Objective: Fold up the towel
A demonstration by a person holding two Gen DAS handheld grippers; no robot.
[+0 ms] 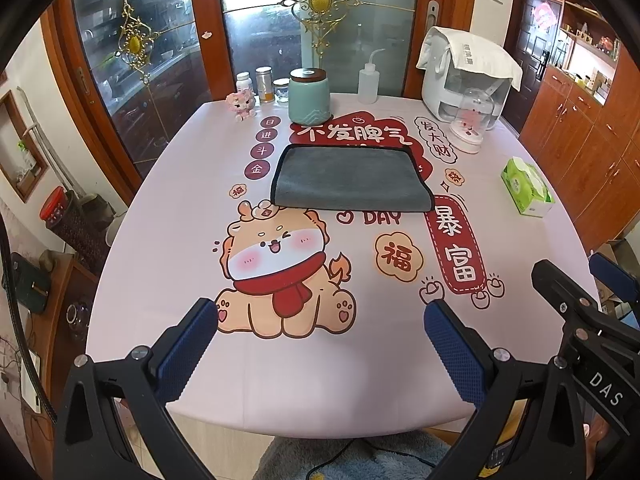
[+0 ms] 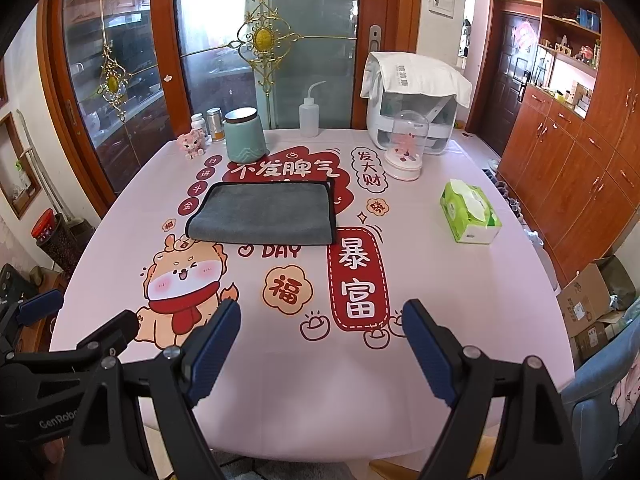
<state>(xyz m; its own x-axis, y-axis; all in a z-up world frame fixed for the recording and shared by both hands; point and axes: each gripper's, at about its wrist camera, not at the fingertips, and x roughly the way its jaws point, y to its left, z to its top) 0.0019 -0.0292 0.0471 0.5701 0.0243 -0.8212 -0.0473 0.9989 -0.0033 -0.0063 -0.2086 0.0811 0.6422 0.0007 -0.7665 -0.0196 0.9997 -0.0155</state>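
Grey, with a black edge, the towel (image 1: 350, 178) lies folded flat in the middle of the pink printed tablecloth (image 1: 160, 208), near the teal jar (image 1: 309, 94). We hold the left gripper (image 1: 322, 314) and the right gripper (image 2: 322, 312) above the near table edge, well apart from the towel, both with jaws wide apart and holding nothing.

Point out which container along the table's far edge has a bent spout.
The translucent squeeze bottle, right of the teal jar; the jar and the small bottles have flat lids.

Pink-clothed table (image 1: 168, 216); grey towel (image 1: 348, 178) (folded); tissue box (image 1: 528, 188).
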